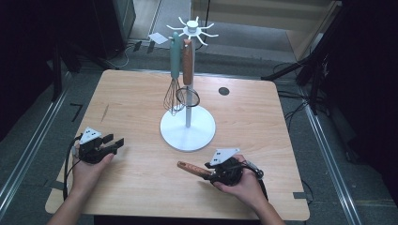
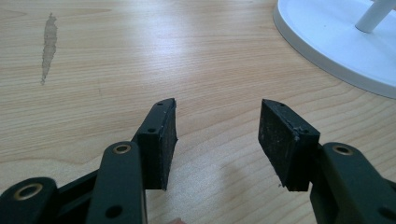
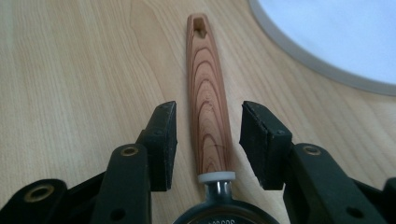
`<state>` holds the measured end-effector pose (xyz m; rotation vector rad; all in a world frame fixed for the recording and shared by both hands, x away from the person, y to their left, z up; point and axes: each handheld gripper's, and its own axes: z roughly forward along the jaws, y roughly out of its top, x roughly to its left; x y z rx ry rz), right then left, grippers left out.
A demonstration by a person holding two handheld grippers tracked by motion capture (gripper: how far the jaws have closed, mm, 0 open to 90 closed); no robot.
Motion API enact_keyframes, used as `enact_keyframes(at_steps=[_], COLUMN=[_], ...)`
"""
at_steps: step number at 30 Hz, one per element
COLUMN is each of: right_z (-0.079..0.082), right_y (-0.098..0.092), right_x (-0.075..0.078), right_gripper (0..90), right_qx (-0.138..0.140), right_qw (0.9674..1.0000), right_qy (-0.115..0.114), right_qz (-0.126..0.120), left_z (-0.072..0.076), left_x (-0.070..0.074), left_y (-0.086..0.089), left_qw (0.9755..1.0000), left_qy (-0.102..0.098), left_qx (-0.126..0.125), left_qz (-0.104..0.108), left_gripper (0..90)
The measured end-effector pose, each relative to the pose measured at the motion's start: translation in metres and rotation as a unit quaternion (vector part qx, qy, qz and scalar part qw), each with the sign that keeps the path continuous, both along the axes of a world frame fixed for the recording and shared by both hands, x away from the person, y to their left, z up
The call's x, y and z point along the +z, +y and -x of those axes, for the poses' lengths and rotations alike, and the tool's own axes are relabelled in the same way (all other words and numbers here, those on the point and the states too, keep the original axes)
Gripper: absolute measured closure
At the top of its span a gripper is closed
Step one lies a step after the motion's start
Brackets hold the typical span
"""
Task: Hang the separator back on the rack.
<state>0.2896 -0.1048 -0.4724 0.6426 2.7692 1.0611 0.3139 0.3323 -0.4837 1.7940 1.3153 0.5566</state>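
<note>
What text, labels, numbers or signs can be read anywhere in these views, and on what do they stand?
Small print, too cut off and blurred to read: on the dark round part below the white collar of the wooden-handled utensil, bottom edge of the right gripper view.
No lettering to be made out on the white stand, the whisk, the table, the left gripper or the right gripper.

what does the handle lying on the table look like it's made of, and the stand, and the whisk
Handle: looks like wood with a smooth finish, given the bold brown grain rings; a printed look can't be ruled out. Stand: matte white throughout, probably painted metal or plastic; the look leaves it open. Whisk: thin shiny wires, likely metal, with a matte teal grip, perhaps silicone or plastic.
</note>
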Motion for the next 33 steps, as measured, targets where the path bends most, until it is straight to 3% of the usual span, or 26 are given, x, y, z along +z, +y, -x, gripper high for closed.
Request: enact_keyframes(at_steps=[11, 18, 22, 25, 33], right_z=[0.0, 0.002, 0.001, 0.0, -0.003], right_y=[0.009, 0.008, 0.001, -0.008, -0.029], right_x=[-0.013, -0.012, -0.012, -0.01, -0.01], right_gripper=[65.4, 69.3, 69.3, 69.4, 69.4], right_qx=[-0.001, 0.003, -0.018, -0.043, -0.091], right_qw=[0.9993, 0.9991, 0.999, 0.9987, 0.9952], right_qy=[-0.01, -0.019, -0.022, -0.021, -0.034], right_qz=[0.035, 0.037, 0.036, 0.017, 0.01], left_z=[0.0, 0.0, 0.0, 0.0, 0.0], left_x=[-0.001, 0.0, 0.0, 0.0, 0.0], left_y=[-0.001, 0.0, 0.0, 0.0, -0.001], left_qw=[1.0, 1.0, 0.9999, 1.0, 0.9999], left_qy=[0.0, 0.003, 0.003, 0.003, 0.003], left_qx=[0.005, 0.006, 0.007, 0.006, 0.006], left_qz=[-0.009, -0.007, -0.007, -0.007, -0.009], left_gripper=[43.3, 42.9, 43.0, 43.2, 43.3])
